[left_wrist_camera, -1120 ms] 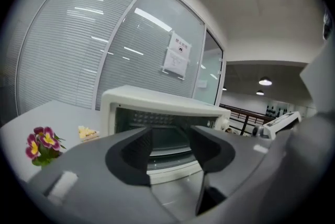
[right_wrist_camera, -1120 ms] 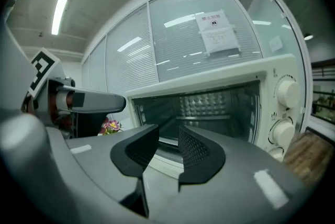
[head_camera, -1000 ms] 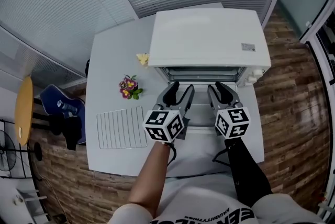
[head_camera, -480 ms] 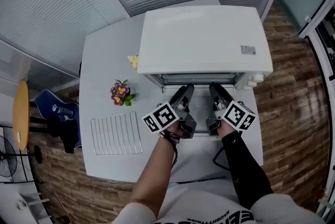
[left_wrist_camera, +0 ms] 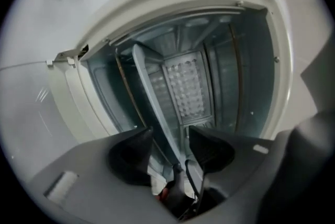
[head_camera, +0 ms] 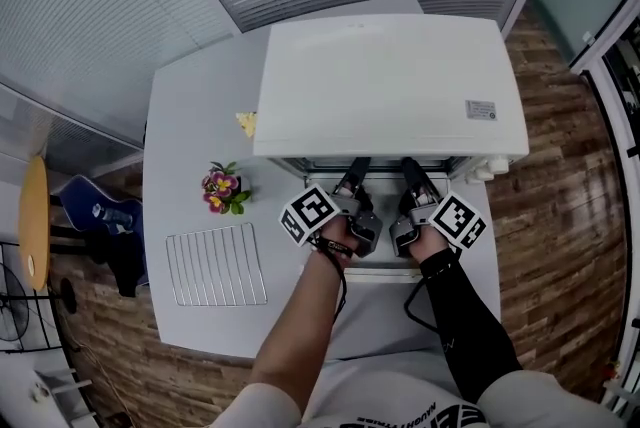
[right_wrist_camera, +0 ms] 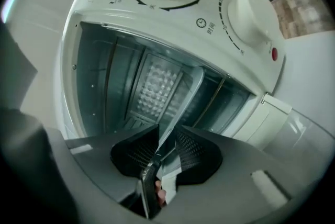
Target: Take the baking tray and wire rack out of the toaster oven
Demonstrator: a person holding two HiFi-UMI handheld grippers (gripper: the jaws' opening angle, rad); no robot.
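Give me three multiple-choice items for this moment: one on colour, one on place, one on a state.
1. The boxy toaster oven is: A black; B white; C red.
2. The silver wire rack lies: A inside the oven; B on its top; C on the pale grey table, left of the oven.
3. The oven's door is: A shut; B folded down open; C missing.
B: white casing in the head view. C: the rack lies flat on the table. B: both gripper views look into the cavity.
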